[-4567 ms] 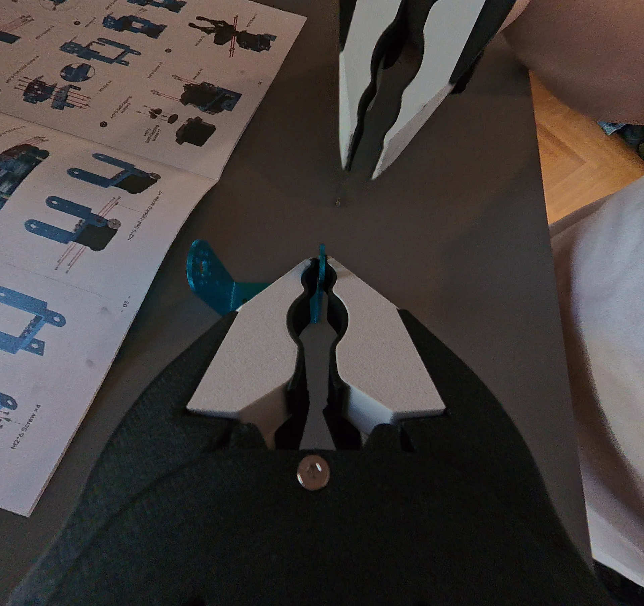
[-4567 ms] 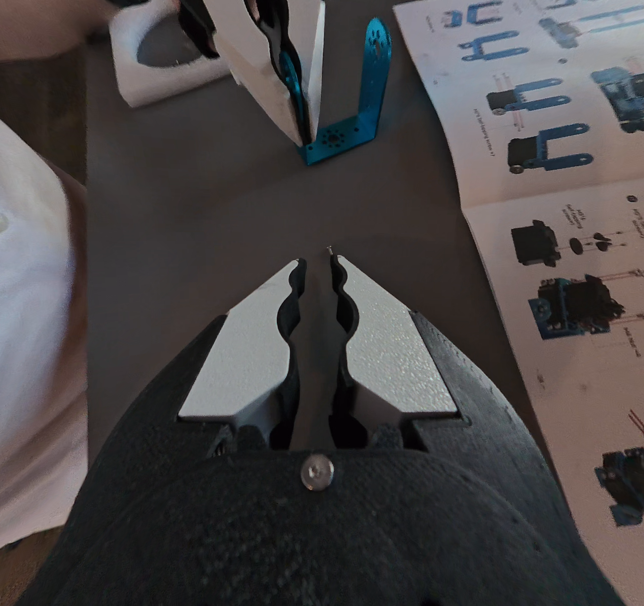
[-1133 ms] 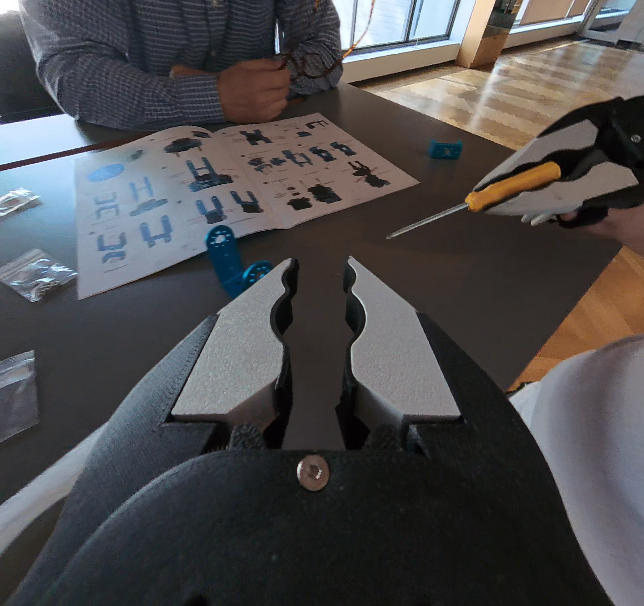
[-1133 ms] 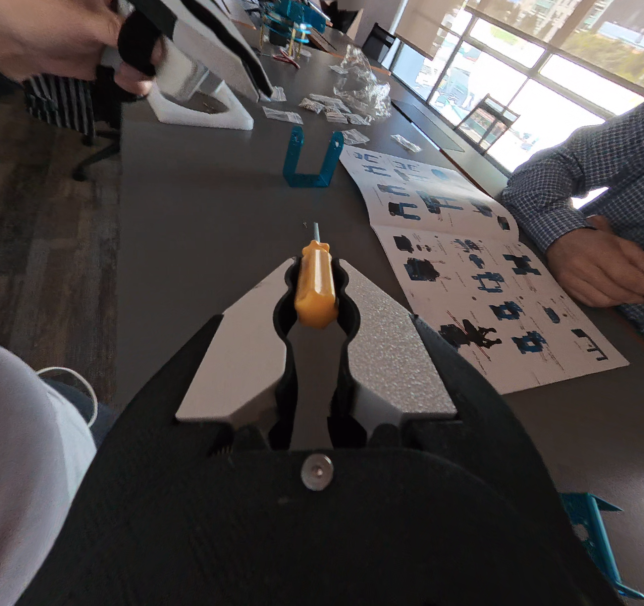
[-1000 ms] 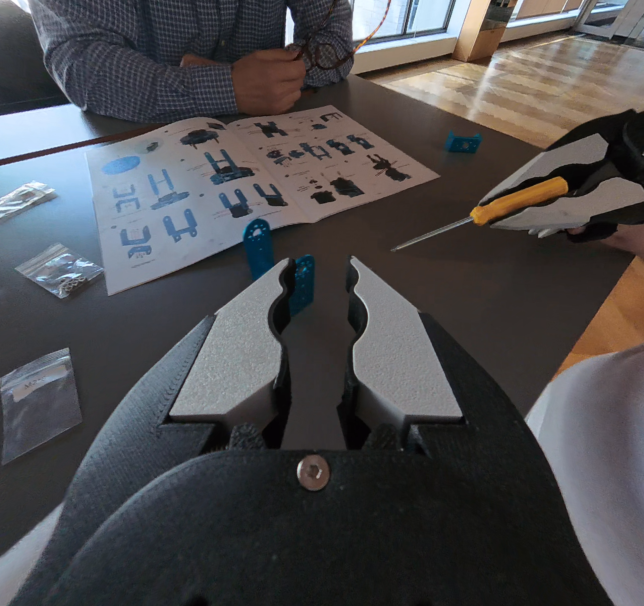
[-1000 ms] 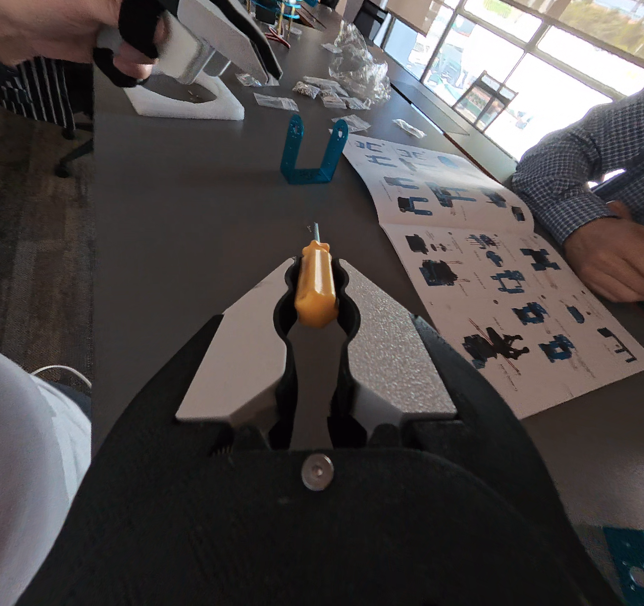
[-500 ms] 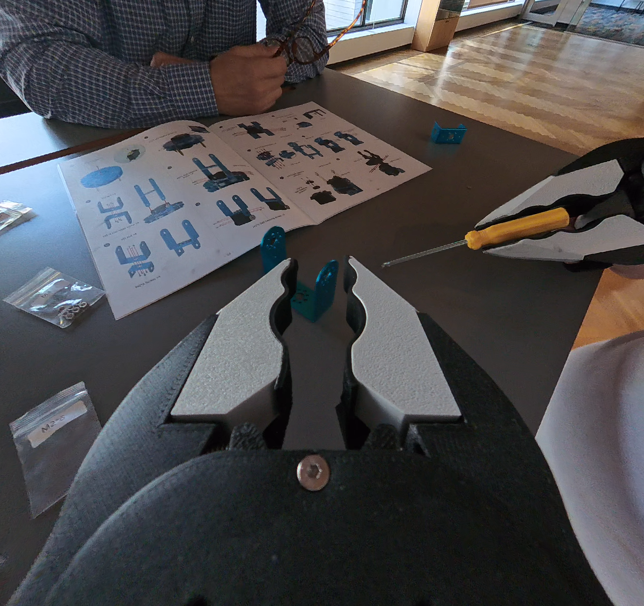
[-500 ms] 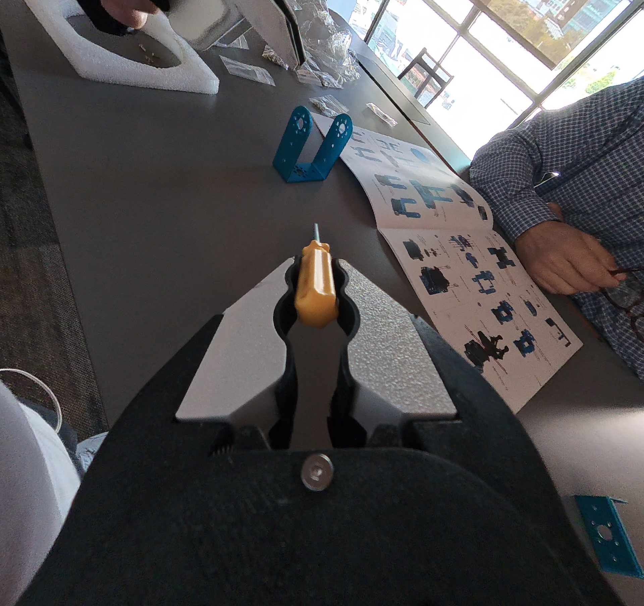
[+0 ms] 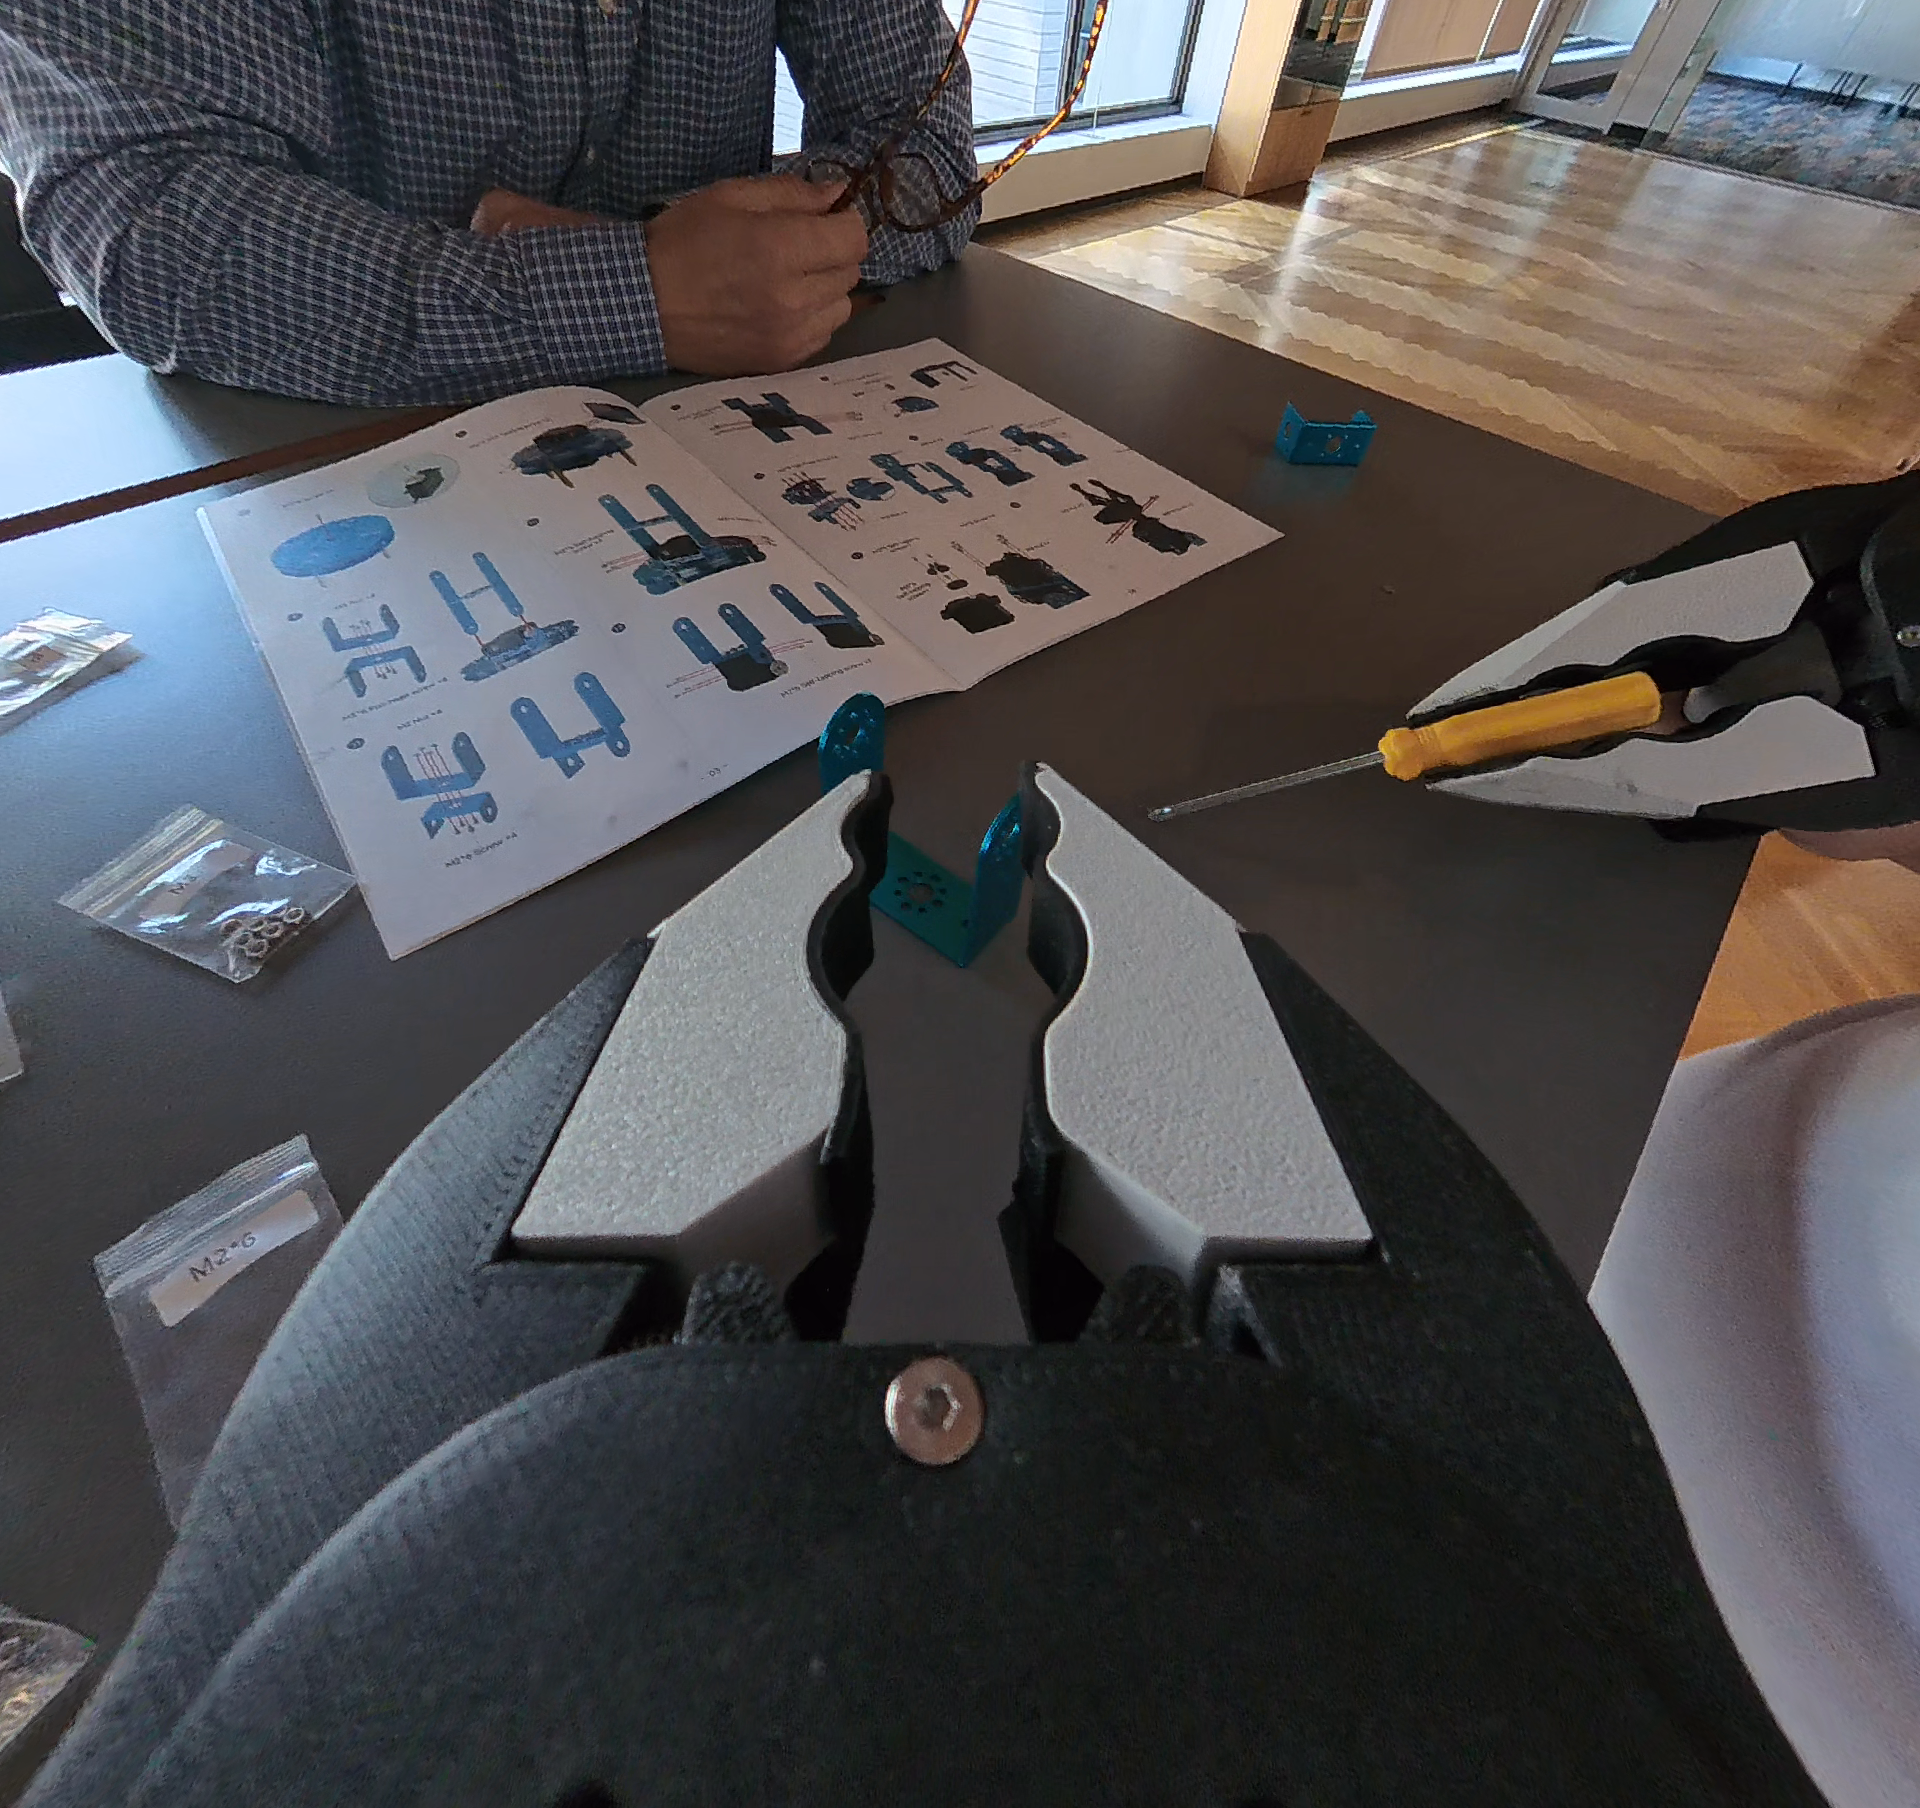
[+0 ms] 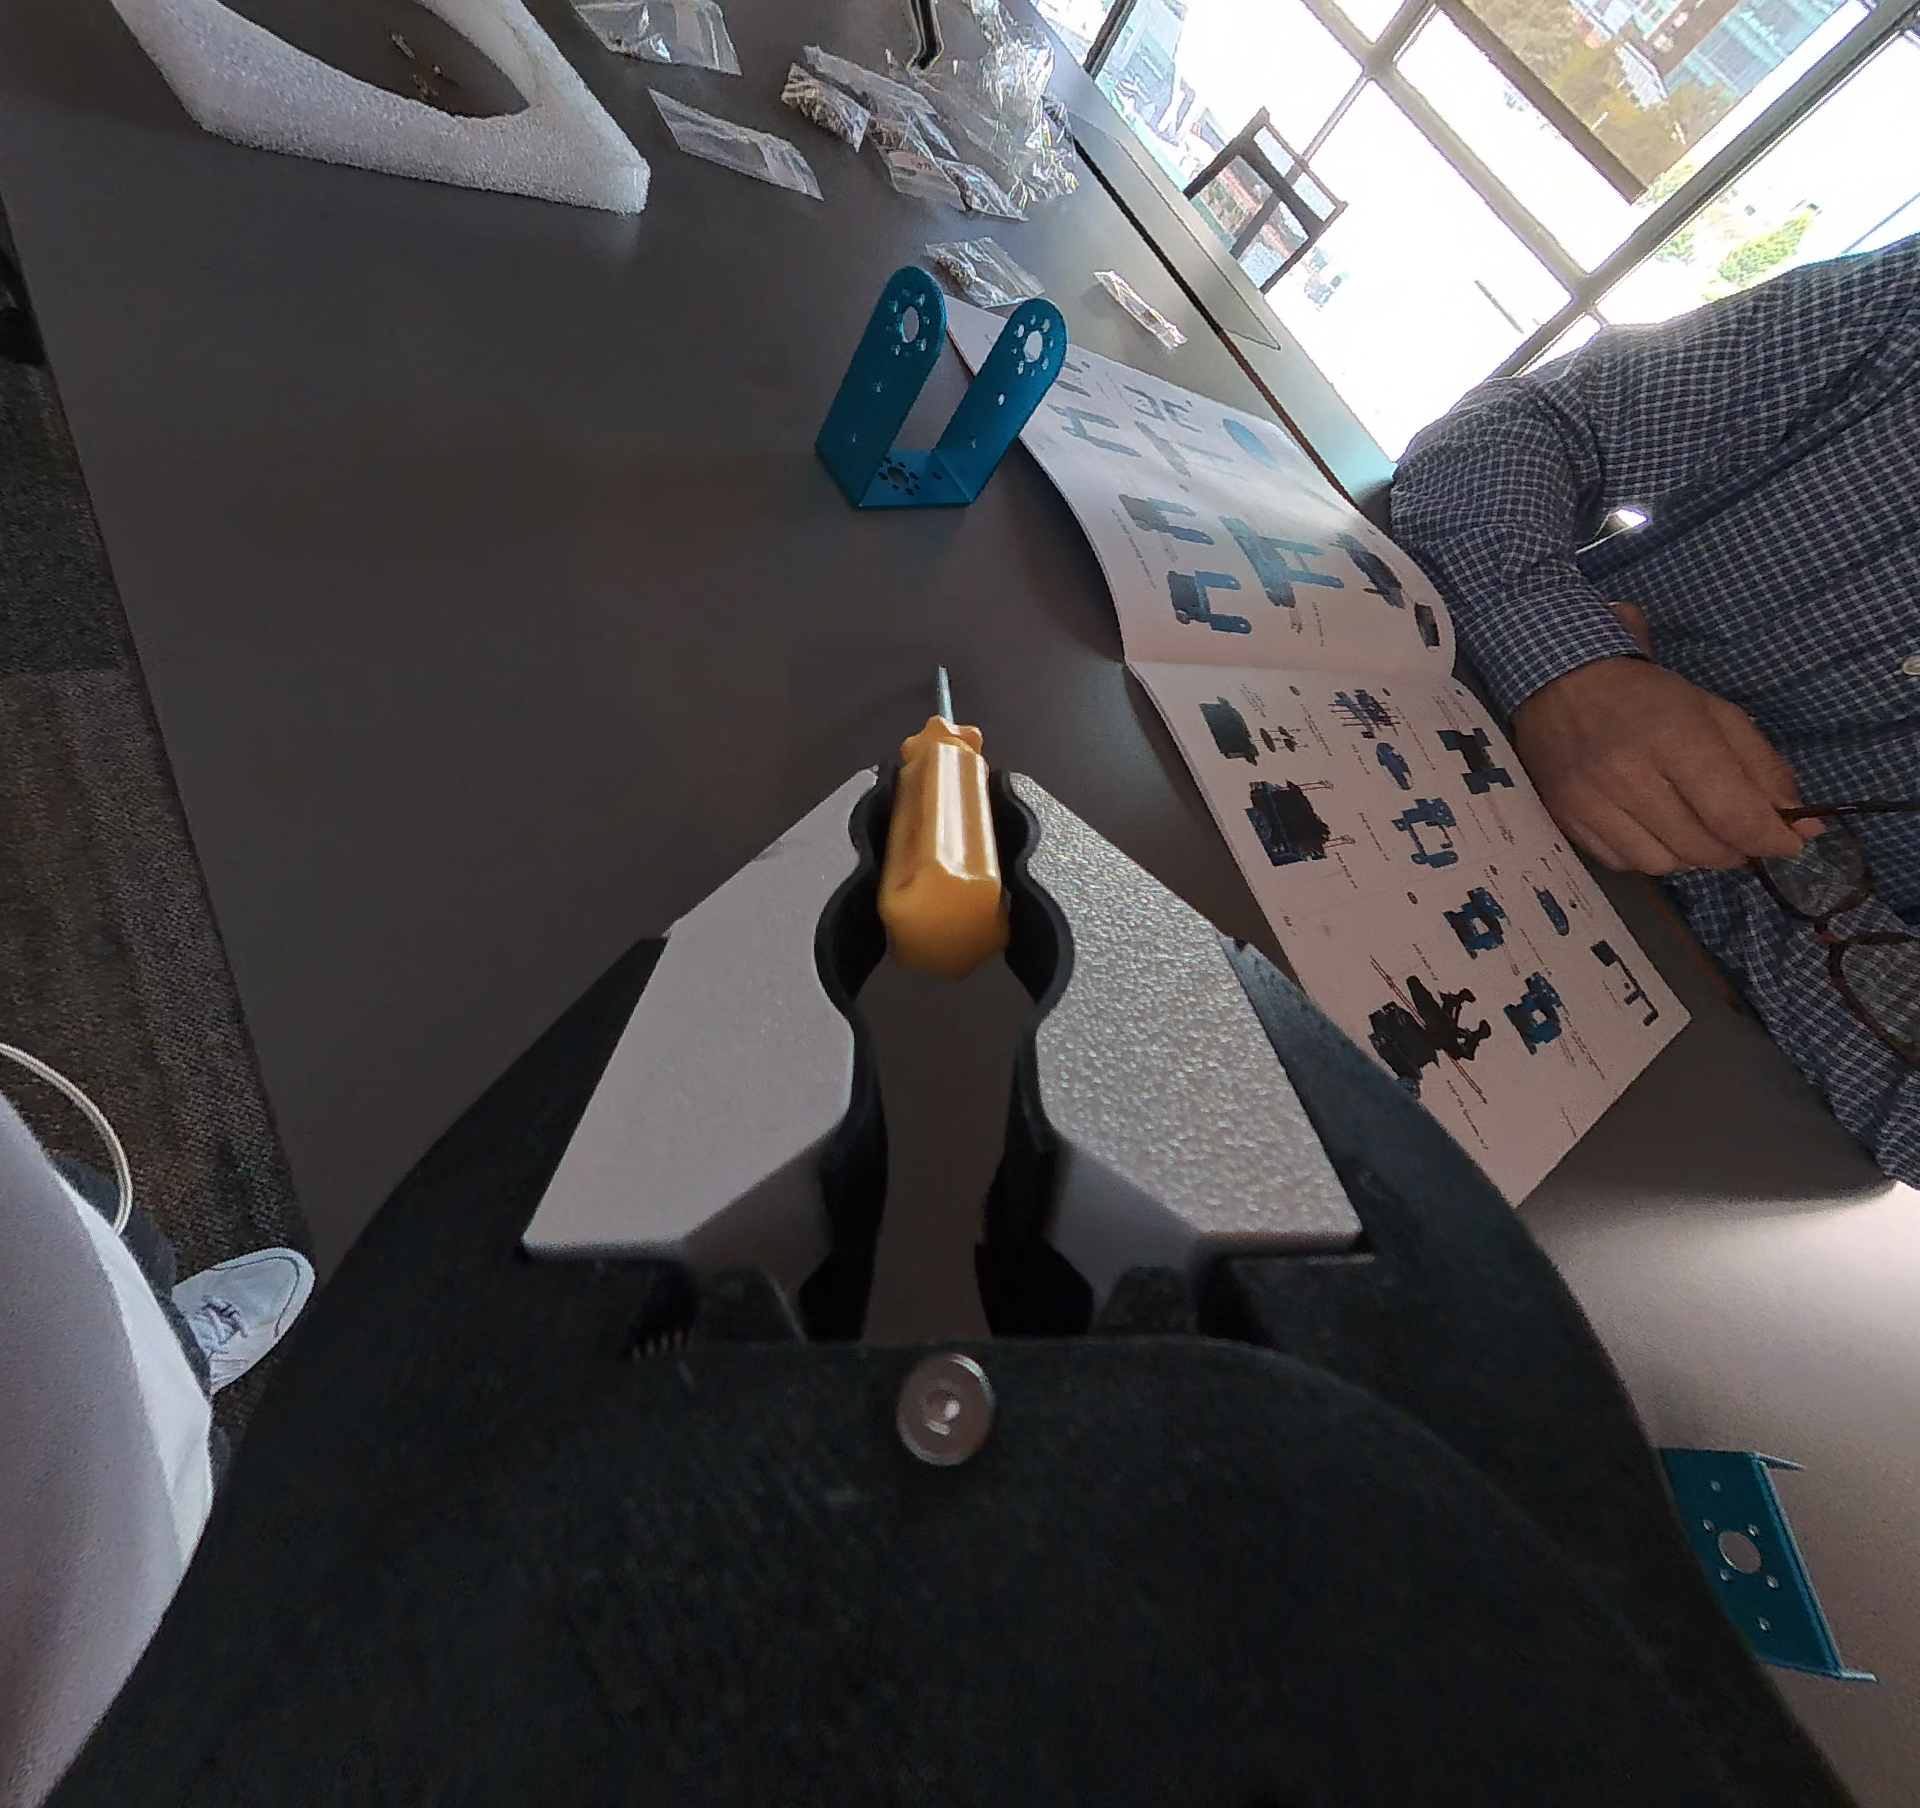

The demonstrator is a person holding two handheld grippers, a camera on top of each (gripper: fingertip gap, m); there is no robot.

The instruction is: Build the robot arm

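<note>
The lower part of the blue U-shaped bracket [image 9: 940,885] is hidden behind the tips of the left gripper [image 9: 951,787], so whether it is touched cannot be told. The butt of the yellow-handled screwdriver [image 10: 940,875] is buried between the right gripper [image 10: 940,792] fingers. A blue plate [image 10: 1756,1576] to that gripper's right is partly covered by its body. The contents of the small bags [image 10: 914,132] far ahead are too small to be made out.

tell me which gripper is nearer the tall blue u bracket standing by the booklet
Left. The left gripper is open with its fingertips just in front of the blue U bracket, not touching. The right gripper, shut on the yellow screwdriver, is farther off to the side.
</note>
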